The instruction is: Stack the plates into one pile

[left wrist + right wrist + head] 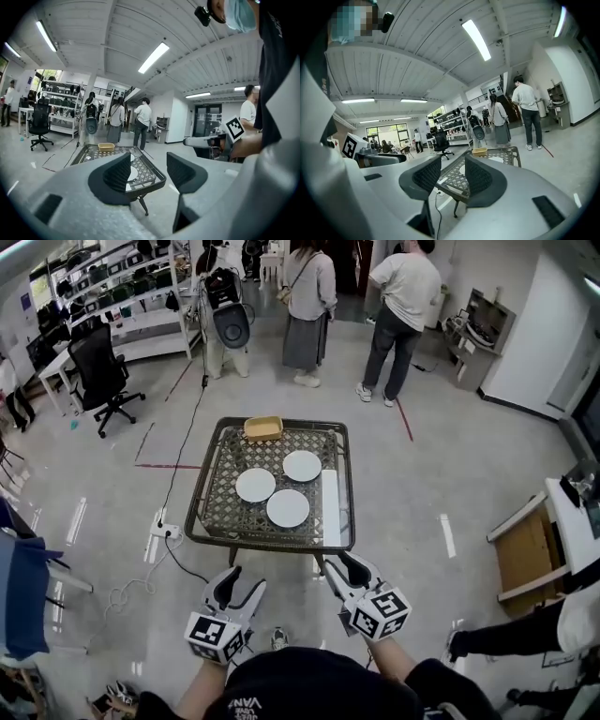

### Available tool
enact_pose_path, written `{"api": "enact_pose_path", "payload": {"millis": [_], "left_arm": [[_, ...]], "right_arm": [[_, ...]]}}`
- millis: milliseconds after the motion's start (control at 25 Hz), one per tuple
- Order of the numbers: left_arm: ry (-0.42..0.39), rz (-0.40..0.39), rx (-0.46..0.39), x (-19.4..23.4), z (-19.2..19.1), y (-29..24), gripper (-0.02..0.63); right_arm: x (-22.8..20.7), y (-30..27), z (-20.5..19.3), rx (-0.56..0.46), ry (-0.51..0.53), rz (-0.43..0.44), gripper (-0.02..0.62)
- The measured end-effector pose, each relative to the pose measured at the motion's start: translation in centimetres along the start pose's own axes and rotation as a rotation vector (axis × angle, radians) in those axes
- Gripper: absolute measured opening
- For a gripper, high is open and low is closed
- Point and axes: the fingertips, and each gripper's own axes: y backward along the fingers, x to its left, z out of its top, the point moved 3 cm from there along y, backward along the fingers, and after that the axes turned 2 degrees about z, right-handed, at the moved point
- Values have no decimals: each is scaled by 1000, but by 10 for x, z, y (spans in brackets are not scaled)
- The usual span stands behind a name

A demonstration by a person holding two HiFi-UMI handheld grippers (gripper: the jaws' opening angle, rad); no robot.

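Note:
Three white plates lie apart on a dark wicker table (211, 486): one at the left (255, 485), one at the back right (302, 465), one nearest me (288, 508). My left gripper (228, 585) and right gripper (348, 570) hover short of the table's near edge, both open and empty. In the left gripper view the gripper (148, 171) looks at the table (151, 183) from the near left, a plate (133, 173) partly hidden by a jaw. In the right gripper view the gripper (453, 176) faces the table (452, 183) and a plate (495, 159).
A shallow yellow basket (263, 427) sits at the table's far edge. A white strip (330, 508) lies along its right side. A power strip with cable (164, 531) lies on the floor at the left. Two people (309, 296) stand beyond the table; an office chair (98, 371) is far left.

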Motion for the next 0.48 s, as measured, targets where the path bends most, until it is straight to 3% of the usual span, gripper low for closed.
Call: {"api": "enact_pose_path", "payload": {"millis": [160,480], "left_arm": [[-6,-51,36,28,0,-6,252],[41,-80,76,67,-5,-30,265]], "right_arm": [[-1,-21,2,-15,-9,-59,182],[-15,-47,3,15,-49,-128,191]]}}
